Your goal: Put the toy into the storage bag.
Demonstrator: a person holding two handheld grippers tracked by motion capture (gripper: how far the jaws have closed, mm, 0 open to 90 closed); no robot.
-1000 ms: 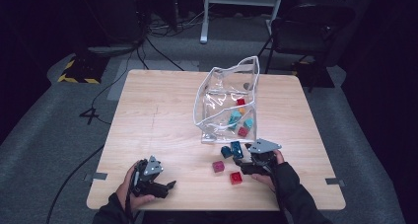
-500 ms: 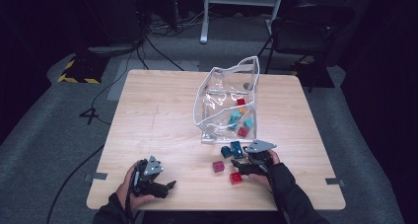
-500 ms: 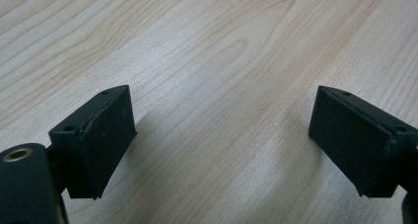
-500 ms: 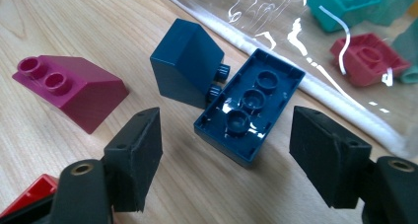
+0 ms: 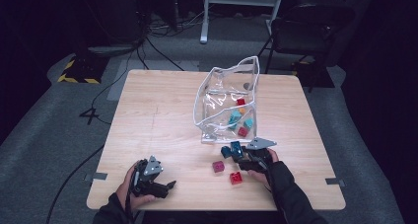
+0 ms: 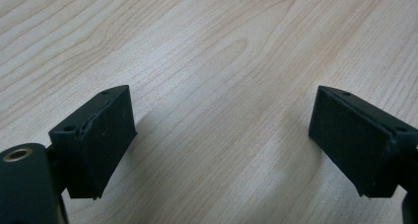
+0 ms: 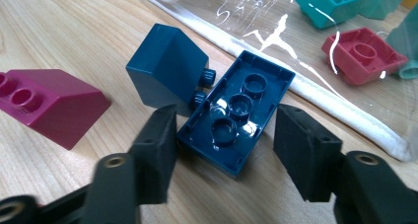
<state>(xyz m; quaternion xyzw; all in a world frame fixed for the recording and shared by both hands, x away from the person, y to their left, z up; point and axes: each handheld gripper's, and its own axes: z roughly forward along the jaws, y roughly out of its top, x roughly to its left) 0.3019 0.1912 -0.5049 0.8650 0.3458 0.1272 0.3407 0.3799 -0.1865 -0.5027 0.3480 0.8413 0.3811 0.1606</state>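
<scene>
Dim room, cables on the grey floor, and a light wooden desk point(image 5: 162, 110) in the middle. Right gripper point(image 7: 224, 135) has just been closing its jaws around a dark blue brick point(image 7: 236, 118) lying studs-down on the desk; left pad touches, the right one shows a small gap. Another dark blue sloped brick point(image 7: 165, 68) sits at its 10 o'clock, a magenta brick point(image 7: 54, 103) off at 9. Clear bag point(image 5: 224, 100) just beyond at 1 o'clock. Left gripper point(image 6: 222, 135) rests with jaws apart over bare wood.
</scene>
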